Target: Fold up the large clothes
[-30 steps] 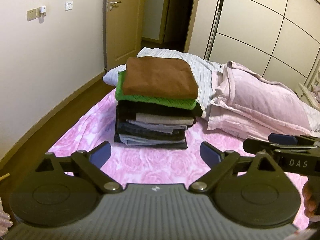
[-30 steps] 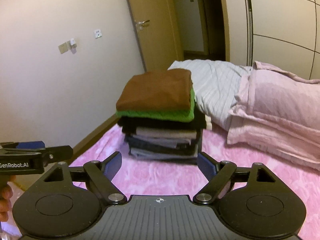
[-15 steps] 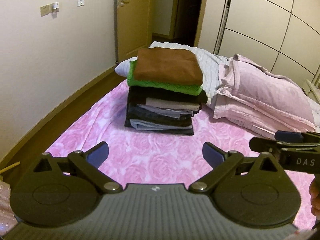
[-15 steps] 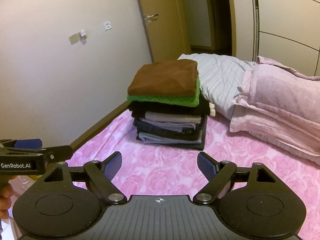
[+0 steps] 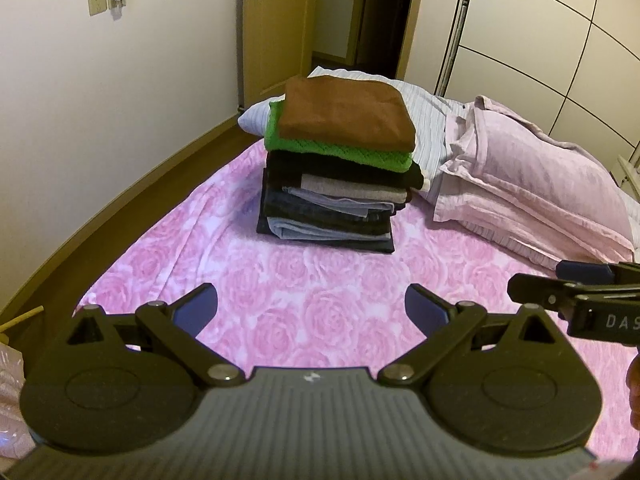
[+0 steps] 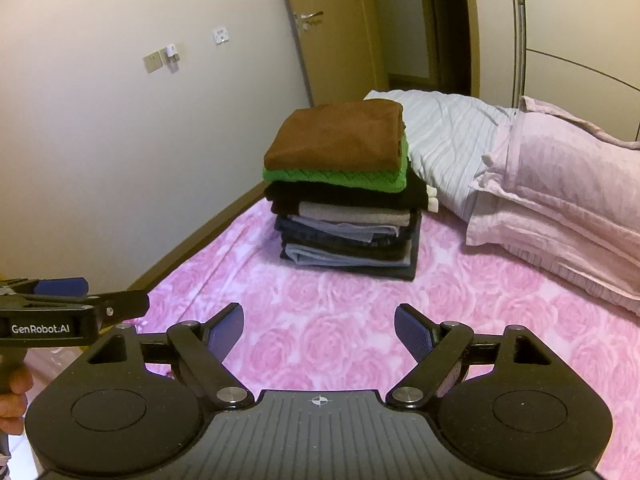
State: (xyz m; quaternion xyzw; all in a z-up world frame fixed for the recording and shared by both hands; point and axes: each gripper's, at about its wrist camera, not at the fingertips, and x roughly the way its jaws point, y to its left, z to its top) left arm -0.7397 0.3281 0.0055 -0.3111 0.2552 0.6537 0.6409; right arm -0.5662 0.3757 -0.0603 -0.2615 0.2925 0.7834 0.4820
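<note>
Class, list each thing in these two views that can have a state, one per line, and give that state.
Left gripper: open, empty, above the bed.
Right gripper: open, empty, above the bed.
Stack of clothes: folded, piled upright on the bedspread.
Brown garment: folded, on top.
Green garment: folded, under the brown one.
Pink pillow: lying beside the stack.
Door: open.

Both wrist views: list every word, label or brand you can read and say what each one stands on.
"GenRobot.AI": on the side of the left tongs, seen at the left edge of the right wrist view.
"DAS": on the side of the right tongs, at the right edge of the left wrist view; the rest is cut off by the frame.
Wall switches and socket: no readable markings.
Stack of folded clothes: no text visible.
</note>
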